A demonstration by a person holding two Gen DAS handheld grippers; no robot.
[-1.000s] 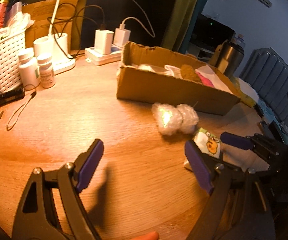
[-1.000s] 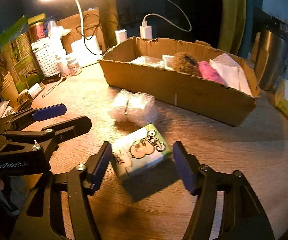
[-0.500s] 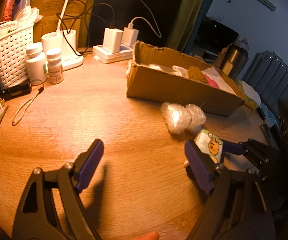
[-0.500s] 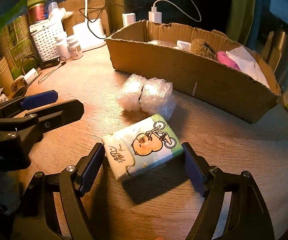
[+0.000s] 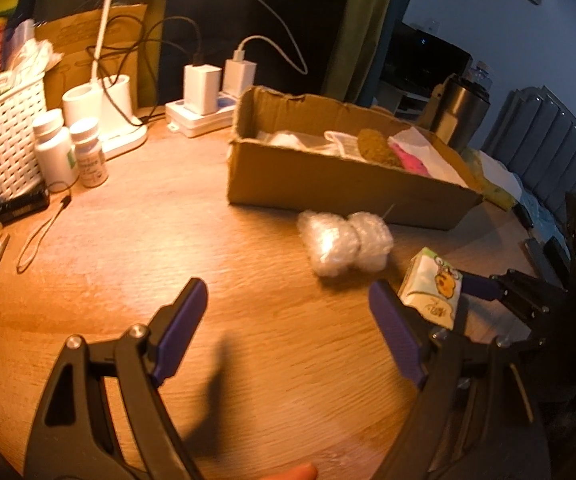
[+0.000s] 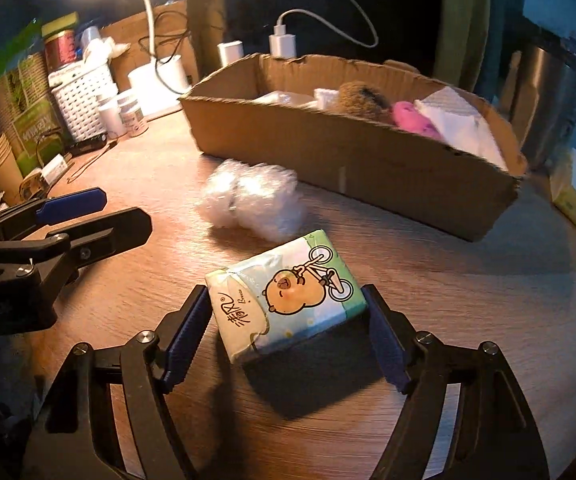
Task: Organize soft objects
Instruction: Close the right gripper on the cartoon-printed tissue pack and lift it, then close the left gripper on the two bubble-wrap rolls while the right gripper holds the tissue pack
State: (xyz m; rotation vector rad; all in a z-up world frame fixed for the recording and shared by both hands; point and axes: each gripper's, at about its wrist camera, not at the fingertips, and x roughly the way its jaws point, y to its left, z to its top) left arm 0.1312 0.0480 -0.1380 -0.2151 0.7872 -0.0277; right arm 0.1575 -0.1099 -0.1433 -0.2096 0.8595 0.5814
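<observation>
Left wrist view: the left gripper (image 5: 288, 320) hung wide apart above the wooden table (image 5: 127, 240), nothing between its purple pads, only its own shadow below. Ahead and slightly right of it sat the bubble-wrap bundle (image 5: 344, 242), and beyond that the cardboard box (image 5: 340, 184) with soft items inside. Off its right finger, the tissue pack (image 5: 432, 292) stood tilted, held up in the right gripper (image 5: 462, 292). Far left ahead stood two pill bottles (image 5: 69, 152) and a white basket (image 5: 7, 144). Right wrist view: the right gripper (image 6: 285, 320) was clamped on the tissue pack (image 6: 288, 296), both pads pressing its ends, the cartoon face upward. Just ahead lay the bubble-wrap bundle (image 6: 251, 200), blurred, and the cardboard box (image 6: 352, 152) behind it. To the left hovered the left gripper (image 6: 87, 216), fingers spread.
</observation>
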